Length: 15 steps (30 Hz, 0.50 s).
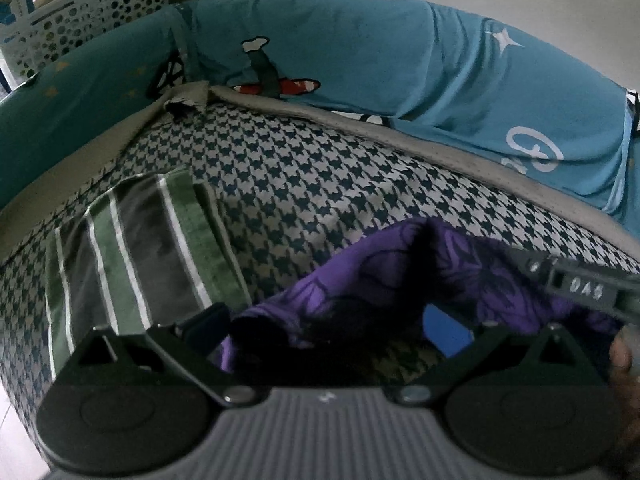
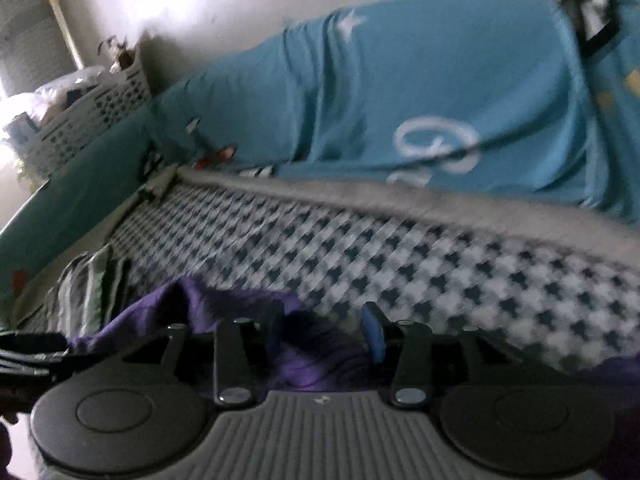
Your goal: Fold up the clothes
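Observation:
A purple patterned garment (image 1: 400,276) lies bunched near the front edge of the houndstooth-covered bed (image 1: 304,184). My left gripper (image 1: 326,324) is wide open, with the garment's folds lying between its blue-padded fingers (image 1: 208,320). My right gripper (image 2: 324,332) is also open, its jaws narrower, and purple cloth (image 2: 316,352) fills the gap between them. The right gripper's body (image 1: 580,288) shows at the right of the left wrist view, against the garment. The right wrist view is blurred.
A folded green, grey and white striped garment (image 1: 132,248) lies to the left on the bed. Teal and blue printed bedding (image 1: 400,60) is heaped along the wall behind. A white perforated basket (image 1: 80,20) stands at the far left. A hand (image 1: 624,360) shows at the right edge.

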Each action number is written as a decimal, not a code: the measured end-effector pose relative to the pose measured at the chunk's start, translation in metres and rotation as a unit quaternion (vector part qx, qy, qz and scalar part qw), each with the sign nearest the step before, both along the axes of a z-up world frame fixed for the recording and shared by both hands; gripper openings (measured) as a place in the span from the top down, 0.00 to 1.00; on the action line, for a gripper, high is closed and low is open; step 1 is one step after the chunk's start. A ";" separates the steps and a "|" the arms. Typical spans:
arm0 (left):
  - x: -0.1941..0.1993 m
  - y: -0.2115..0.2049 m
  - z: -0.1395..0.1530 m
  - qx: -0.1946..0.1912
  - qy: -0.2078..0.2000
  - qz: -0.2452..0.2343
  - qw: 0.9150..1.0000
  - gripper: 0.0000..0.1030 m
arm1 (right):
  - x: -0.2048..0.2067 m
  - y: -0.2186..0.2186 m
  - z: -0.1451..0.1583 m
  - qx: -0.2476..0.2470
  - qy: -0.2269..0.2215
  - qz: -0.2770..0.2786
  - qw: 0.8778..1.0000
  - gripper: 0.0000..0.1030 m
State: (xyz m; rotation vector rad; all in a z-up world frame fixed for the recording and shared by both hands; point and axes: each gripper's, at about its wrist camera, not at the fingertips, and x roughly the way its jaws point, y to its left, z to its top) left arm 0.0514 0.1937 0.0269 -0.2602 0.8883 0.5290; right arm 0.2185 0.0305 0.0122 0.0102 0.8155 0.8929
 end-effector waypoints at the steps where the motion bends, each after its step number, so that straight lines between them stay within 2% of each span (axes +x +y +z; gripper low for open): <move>1: 0.000 0.000 0.000 0.001 0.001 0.001 1.000 0.00 | -0.008 -0.002 0.001 -0.002 -0.012 0.004 1.000 0.76; 3: 0.001 0.000 0.000 0.003 0.003 0.002 1.000 0.00 | -0.025 -0.007 0.004 -0.005 -0.036 0.011 0.999 0.92; 10: -0.001 -0.001 0.003 0.010 -0.008 0.008 1.000 0.00 | -0.085 -0.024 0.014 -0.017 -0.121 0.039 0.992 0.94; 12: -0.002 -0.001 0.005 0.013 -0.018 0.011 1.000 0.00 | -0.114 -0.026 0.013 -0.039 -0.163 0.065 0.984 0.94; 15: 0.001 -0.003 -0.001 0.010 -0.004 0.004 1.000 0.00 | -0.153 -0.032 0.000 -0.079 -0.208 0.103 0.970 0.94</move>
